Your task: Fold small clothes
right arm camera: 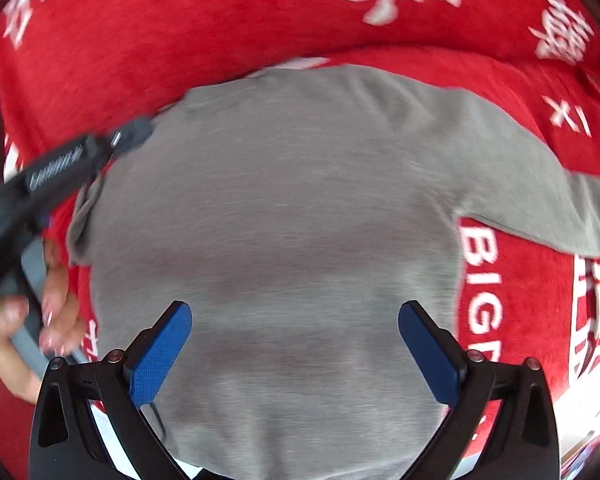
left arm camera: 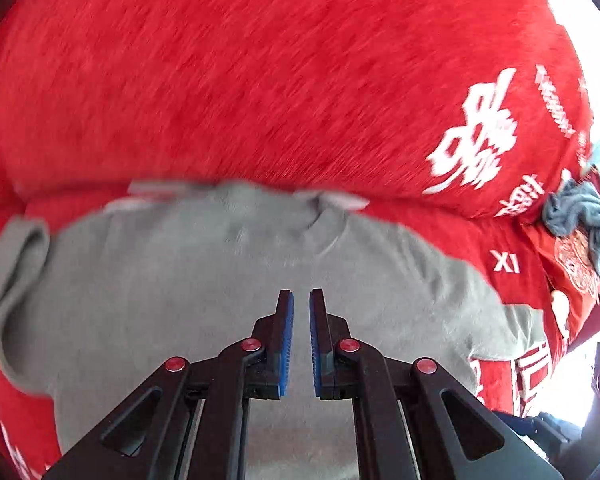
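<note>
The left gripper (left arm camera: 301,300) is being held nearly closed and empty, the right gripper (right arm camera: 295,320) wide open, above a grey shirt (right arm camera: 284,208) being spread flat on the red blanket (left arm camera: 260,80).

The grey shirt (left arm camera: 228,280) lies flat, open above; a crumpled dark cloth (left arm camera: 580,224) sits at three o'clock, well apart.
</note>
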The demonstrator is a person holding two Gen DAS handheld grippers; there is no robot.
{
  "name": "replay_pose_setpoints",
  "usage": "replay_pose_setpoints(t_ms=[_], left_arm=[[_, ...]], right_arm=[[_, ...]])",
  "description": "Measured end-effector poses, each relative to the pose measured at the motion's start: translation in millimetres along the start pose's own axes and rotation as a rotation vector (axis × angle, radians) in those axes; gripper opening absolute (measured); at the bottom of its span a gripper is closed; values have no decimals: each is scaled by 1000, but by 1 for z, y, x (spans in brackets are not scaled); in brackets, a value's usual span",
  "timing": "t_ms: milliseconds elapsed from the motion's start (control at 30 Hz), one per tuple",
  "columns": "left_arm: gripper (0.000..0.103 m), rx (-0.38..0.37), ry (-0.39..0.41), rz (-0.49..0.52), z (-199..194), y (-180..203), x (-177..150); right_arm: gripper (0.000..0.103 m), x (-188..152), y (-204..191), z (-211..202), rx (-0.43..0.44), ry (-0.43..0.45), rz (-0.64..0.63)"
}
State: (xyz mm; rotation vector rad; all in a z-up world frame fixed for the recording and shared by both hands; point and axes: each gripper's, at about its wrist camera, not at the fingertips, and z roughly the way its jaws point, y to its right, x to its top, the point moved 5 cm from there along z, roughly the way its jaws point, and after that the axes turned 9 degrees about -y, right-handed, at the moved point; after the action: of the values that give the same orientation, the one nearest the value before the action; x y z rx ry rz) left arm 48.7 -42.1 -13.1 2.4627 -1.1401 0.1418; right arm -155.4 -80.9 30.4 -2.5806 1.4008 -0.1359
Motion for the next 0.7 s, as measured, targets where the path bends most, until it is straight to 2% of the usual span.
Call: replay_pose_setpoints(t_ms=[33, 67, 100, 133, 200, 300, 400, 500, 567, 633, 700], left_arm=[[13, 18, -11, -15, 2, -7, -3], [22, 56, -21, -35, 0, -19, -7], [54, 94, -20, -61, -4, -32, -11], [81, 122, -12, -84, -10, -44, -14], [84, 193, 33, -141, -33, -74, -21], [84, 259, 43, -220, -62, -118, -34], [84, 309, 50, -311, -88, -168, -52], [84, 353, 29, -387, -98, -211, -70], [84, 354, 8, -437, -103, -238, -87], [84, 352, 0, -475, -109, -260, -101], [84, 352, -5, -501, -110, -273, -110]], right_arm=[[103, 1, 4, 2, 12, -6, 12], [103, 0, 5, 6, 20, -10, 17], [103, 2, 4, 10, 33, -17, 9], [103, 3, 0, 11, 35, -20, -6], [103, 10, -22, 14, 46, -16, -75], [103, 24, -72, 19, 94, -2, -193], [103, 43, -130, 28, 206, -14, -247], [101, 59, -199, 42, 345, -38, -287], [93, 64, -244, 52, 426, -60, -321], [68, 63, -289, 70, 507, -121, -344], [62, 62, -323, 99, 569, -206, -314]])
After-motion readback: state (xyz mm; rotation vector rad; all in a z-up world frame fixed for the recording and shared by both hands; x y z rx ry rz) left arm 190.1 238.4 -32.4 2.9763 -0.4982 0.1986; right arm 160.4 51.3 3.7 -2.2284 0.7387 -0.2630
